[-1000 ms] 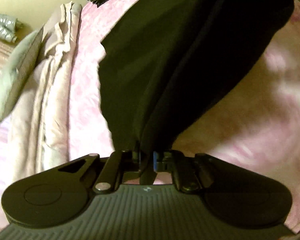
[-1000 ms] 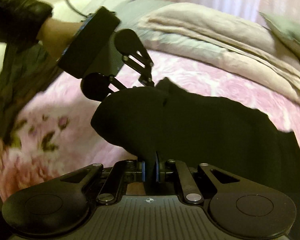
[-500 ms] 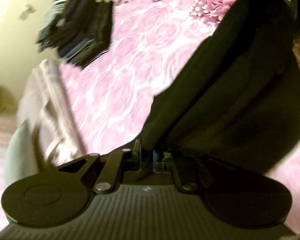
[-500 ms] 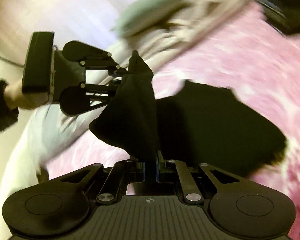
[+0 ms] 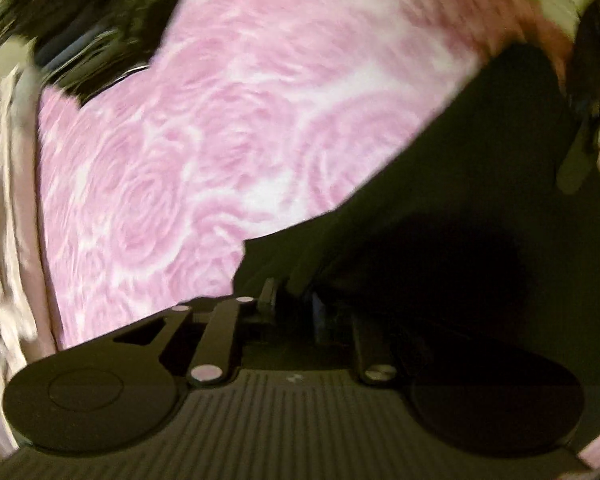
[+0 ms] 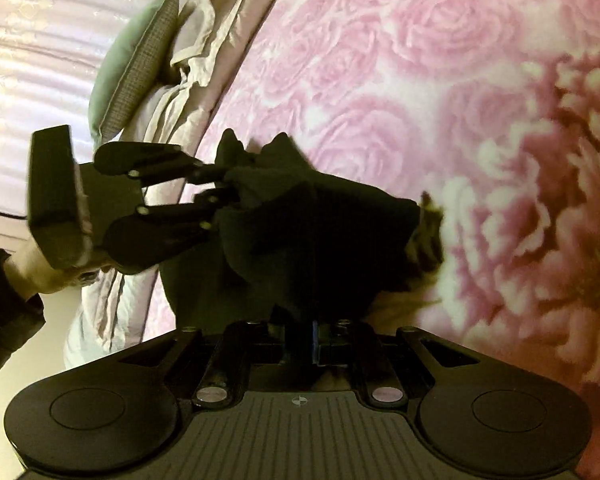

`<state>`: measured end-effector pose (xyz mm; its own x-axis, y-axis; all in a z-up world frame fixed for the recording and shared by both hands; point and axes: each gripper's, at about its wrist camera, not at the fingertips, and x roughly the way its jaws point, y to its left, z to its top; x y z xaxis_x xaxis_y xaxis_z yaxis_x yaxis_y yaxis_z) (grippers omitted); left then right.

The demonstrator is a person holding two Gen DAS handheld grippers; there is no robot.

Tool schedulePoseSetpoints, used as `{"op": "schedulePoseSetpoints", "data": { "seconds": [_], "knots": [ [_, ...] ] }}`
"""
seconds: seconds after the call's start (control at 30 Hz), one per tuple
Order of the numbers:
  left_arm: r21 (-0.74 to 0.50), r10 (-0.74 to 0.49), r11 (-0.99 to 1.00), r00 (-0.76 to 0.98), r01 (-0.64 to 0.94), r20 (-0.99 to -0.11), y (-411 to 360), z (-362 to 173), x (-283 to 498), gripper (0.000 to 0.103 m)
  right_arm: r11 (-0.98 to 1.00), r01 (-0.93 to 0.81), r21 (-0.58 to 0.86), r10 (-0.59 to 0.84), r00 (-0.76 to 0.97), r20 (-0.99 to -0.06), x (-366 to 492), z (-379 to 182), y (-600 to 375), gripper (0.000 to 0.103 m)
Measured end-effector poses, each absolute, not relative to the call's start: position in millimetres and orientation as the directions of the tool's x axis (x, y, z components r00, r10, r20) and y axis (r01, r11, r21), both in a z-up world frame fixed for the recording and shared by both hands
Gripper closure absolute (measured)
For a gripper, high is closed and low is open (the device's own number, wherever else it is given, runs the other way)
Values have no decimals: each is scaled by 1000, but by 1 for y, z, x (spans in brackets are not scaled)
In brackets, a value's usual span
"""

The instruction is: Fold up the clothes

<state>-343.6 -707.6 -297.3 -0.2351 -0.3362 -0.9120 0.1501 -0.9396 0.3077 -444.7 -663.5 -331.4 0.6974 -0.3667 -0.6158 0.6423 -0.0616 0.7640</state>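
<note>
A black garment (image 6: 320, 232) hangs bunched between my two grippers above the pink rose-patterned bedspread (image 6: 440, 60). My right gripper (image 6: 306, 340) is shut on one edge of it. My left gripper (image 6: 224, 184) shows at the left of the right wrist view, shut on the garment's other edge. In the left wrist view the left gripper (image 5: 292, 300) is shut on the black garment (image 5: 460, 216), which fills the lower right. The right gripper's body (image 5: 588, 92) shows at the far right there. That view is blurred.
A stack of dark folded clothes (image 5: 88, 28) lies at the top left of the left wrist view. Beige folded bedding (image 6: 196, 68) and a grey-green pillow (image 6: 136, 64) lie along the bed's edge. The pink bedspread (image 5: 220, 128) stretches beyond the garment.
Both grippers have swung round with the garment still held. The garment has gathered into a tighter bundle between them, and both views now look down on the bedspread.
</note>
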Motion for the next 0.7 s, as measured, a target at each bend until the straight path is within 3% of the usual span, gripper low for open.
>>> {"op": "schedulePoseSetpoints", "data": {
  "seconds": [0.07,0.33,0.37,0.4,0.43,0.6,0.7],
  "knots": [
    [270,-333,-930,-262,248,-906,-711,-278,-324,81,-68,666,743,-384,670,-635,-446,-325,-659,45],
    [144,-350,-810,-272,569,-896,-727,-260,-271,80,-78,693,716,-478,605,-637,-444,-312,-661,43],
    [133,-344,-800,-265,585,-901,-727,-264,-268,80,-91,696,712,-479,596,-644,-443,-315,-663,43],
    [119,-332,-794,-261,596,-907,-727,-269,-266,80,-109,700,705,-473,588,-657,-442,-318,-668,51],
    [109,-323,-788,-257,606,-911,-727,-274,-265,80,-127,705,698,-465,579,-670,-440,-321,-672,84],
    [110,-356,-763,-272,637,-894,-727,-279,-260,80,-66,715,696,-509,576,-640,-448,-297,-690,88],
    [115,-357,-755,-258,645,-898,-733,-295,-261,80,-94,713,695,-489,576,-656,-451,-313,-698,88]
  ]
}}
